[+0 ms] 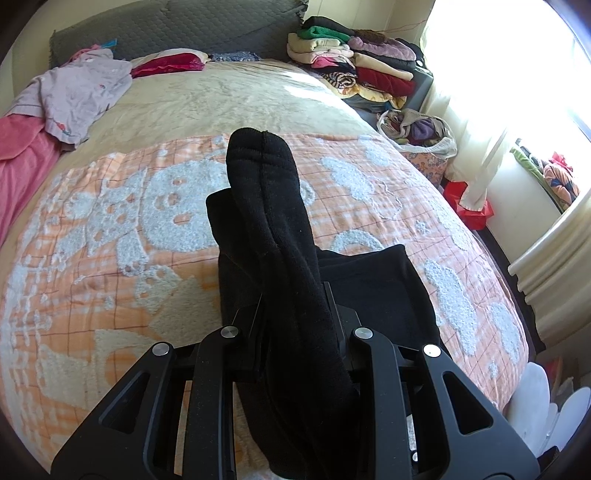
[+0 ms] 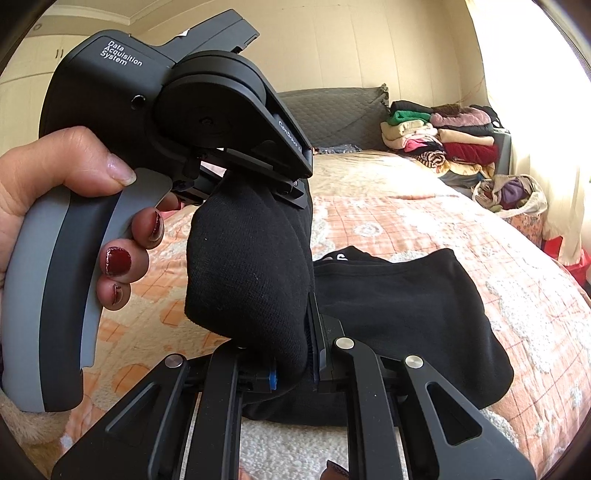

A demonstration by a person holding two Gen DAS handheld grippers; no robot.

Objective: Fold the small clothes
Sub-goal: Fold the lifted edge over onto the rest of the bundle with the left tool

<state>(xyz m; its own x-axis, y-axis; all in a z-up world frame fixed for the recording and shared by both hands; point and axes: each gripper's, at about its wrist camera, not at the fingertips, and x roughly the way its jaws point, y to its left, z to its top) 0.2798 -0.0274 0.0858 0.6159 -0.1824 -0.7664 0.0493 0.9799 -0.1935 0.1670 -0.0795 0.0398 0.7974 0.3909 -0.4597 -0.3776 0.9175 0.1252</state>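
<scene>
A pair of black socks (image 1: 273, 206) stands up between the fingers of my left gripper (image 1: 295, 295), which is shut on it above the bed. In the right wrist view the same socks (image 2: 247, 266) hang from the left gripper (image 2: 295, 192) held by a hand, and their lower end sits between the jaws of my right gripper (image 2: 299, 354), which is shut on it. A folded black garment (image 1: 373, 284) lies on the orange-and-white blanket (image 1: 110, 258) just right of the socks; it also shows in the right wrist view (image 2: 399, 314).
A lilac garment (image 1: 77, 92) and a pink cloth (image 1: 18, 166) lie at the bed's far left. A red pillow (image 1: 166, 64) sits by the grey headboard (image 1: 166, 29). Stacked folded clothes (image 1: 351, 62) and a bag of clothes (image 1: 417, 129) stand at the right.
</scene>
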